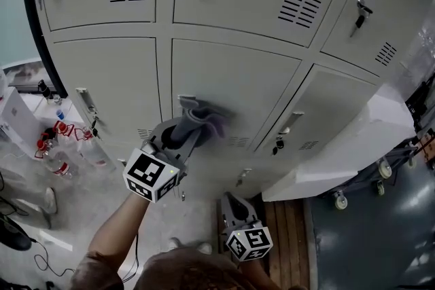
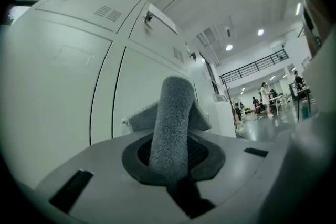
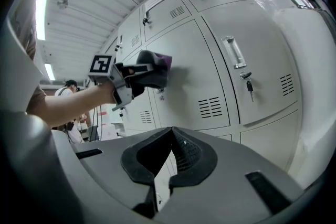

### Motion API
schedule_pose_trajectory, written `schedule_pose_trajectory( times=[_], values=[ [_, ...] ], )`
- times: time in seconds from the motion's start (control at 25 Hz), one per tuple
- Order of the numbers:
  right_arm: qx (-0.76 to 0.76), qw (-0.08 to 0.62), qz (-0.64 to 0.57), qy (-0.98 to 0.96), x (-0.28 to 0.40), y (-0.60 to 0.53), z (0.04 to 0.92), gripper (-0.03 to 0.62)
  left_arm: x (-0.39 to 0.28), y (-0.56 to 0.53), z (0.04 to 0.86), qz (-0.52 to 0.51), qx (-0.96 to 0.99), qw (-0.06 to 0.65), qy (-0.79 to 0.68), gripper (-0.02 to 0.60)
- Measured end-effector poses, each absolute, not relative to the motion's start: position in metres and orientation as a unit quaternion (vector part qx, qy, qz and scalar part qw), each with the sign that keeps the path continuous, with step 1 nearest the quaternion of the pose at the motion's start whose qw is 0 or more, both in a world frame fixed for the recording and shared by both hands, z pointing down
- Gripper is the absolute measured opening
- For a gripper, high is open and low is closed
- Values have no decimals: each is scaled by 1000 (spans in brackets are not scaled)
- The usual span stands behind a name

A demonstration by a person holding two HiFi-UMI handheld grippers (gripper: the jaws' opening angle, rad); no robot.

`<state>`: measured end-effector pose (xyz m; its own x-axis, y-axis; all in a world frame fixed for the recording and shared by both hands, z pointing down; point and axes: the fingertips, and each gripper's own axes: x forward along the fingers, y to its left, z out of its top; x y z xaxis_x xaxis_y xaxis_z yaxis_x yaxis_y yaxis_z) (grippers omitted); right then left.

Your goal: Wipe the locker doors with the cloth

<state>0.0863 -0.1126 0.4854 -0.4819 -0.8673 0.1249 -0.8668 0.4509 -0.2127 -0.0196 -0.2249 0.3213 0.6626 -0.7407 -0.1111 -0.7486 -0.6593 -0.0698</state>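
Against the middle locker door [image 1: 234,75], your left gripper [image 1: 180,134] is clamped on the rolled grey cloth [image 1: 206,120] and presses it low, by the door's left edge. Most of the panel lies above and rightward. Your right gripper [image 1: 232,202] hangs lower, closed and empty.

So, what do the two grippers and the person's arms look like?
Both the left gripper and the right gripper have pale grey bodies and a cube with black-and-white square markers at the rear. Their tongs carry dark pads with a fine mesh pattern. The left forearm is bare.
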Motion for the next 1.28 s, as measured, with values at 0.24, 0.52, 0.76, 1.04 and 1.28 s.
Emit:
schedule_pose_trajectory(
  times=[0.24, 0.52, 0.76, 1.04, 1.28],
  values=[
    [-508, 4, -121, 853, 85, -113, 483, -2, -15, -223, 232, 76, -903, 124, 405, 43],
    [-505, 5, -121, 855, 81, -113, 481, -2, -7, -220, 145, 123, -893, 182, 392, 43],
    [-508, 5, -120, 853, 83, -115, 482, -2, 5, -226, 112, 127, -888, 214, 386, 43],
    [-516, 7, -122, 848, 89, -118, 483, -2, 13, -257, 125, 91, -881, 223, 408, 43],
    [-518, 6, -123, 847, 90, -121, 483, -2, 20, -262, 131, 60, -872, 240, 423, 43]
  ],
)
